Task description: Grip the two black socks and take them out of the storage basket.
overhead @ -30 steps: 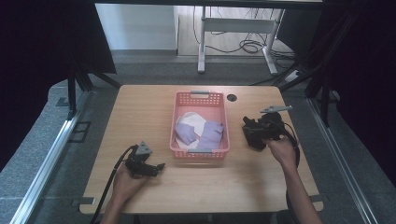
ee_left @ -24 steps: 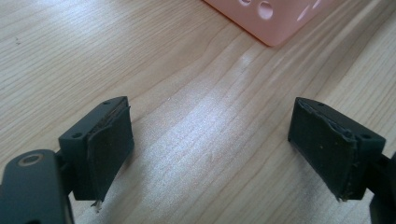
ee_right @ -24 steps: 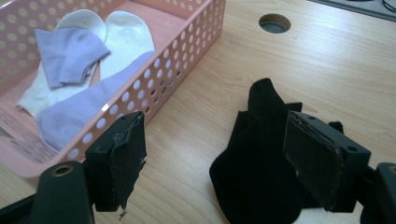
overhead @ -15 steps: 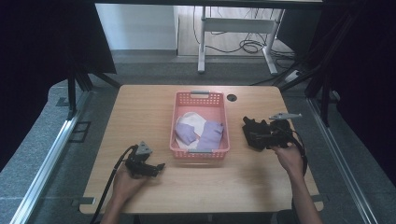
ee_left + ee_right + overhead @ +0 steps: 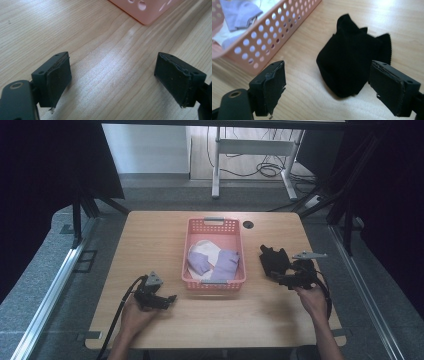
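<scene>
A pink perforated basket (image 5: 192, 281) stands mid-table and holds lilac and white cloths (image 5: 223, 264). A crumpled black cloth (image 5: 273, 260) lies on the wood to its right. My right gripper (image 5: 281, 280) rests just behind that cloth, open, and the black cloth (image 5: 352, 57) sits a little ahead of its spread jaws, untouched. The basket's wall (image 5: 274, 37) is at upper left in the right gripper view. My left gripper (image 5: 170, 301) rests low on the table at front left, open over bare wood, with a basket corner (image 5: 147, 12) ahead of it.
The wooden table (image 5: 150, 235) has a round cable hole (image 5: 248, 224) behind the basket. Dark curtains flank both sides. A white desk frame (image 5: 250, 150) and cables stand on the floor beyond the far edge.
My right gripper has drawn back toward the person and a little right, off the black cloth, which stays on the table. The left gripper has not moved.
</scene>
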`<state>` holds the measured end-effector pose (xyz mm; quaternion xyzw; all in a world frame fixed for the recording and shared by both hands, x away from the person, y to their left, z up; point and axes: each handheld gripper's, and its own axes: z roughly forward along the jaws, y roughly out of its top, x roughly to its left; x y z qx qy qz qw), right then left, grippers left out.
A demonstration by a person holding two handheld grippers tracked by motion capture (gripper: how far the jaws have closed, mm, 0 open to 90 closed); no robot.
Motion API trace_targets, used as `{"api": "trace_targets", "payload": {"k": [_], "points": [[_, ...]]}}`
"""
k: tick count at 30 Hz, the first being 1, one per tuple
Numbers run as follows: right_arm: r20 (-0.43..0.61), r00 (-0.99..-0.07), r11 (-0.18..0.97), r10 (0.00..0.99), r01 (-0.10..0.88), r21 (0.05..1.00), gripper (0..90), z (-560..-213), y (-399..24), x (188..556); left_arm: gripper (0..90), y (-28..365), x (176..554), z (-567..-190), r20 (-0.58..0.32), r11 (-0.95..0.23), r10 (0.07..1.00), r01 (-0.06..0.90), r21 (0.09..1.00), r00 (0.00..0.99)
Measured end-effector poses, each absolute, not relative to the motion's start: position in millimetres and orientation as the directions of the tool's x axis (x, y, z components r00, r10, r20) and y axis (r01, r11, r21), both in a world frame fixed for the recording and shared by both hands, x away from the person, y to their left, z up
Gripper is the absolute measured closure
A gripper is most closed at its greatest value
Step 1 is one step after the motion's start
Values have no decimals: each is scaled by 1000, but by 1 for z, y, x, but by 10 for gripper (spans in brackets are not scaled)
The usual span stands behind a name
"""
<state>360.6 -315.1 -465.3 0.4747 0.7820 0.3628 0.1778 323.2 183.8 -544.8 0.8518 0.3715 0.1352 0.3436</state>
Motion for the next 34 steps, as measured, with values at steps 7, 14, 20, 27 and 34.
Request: {"api": "trace_targets", "payload": {"k": [7,14,20,27,34], "points": [[66,-486,295,872,628,720,141,-480,-318,353,139,183,323,-545,-28,-482,728,541,689,685],[67,-486,302,872,639,707,139,-497,-319,349,139,184,323,-545,-28,-483,728,542,688,685],[85,-482,297,872,660,689,137,-517,-322,350,138,183,323,-545,-28,-483,728,541,688,685],[51,-499,333,865,648,685,134,-535,-324,351,139,184,323,-545,-28,-483,728,541,688,685],[0,-504,363,864,623,693,105,-539,-321,348,138,183,323,-545,-28,-483,728,541,688,685]]}}
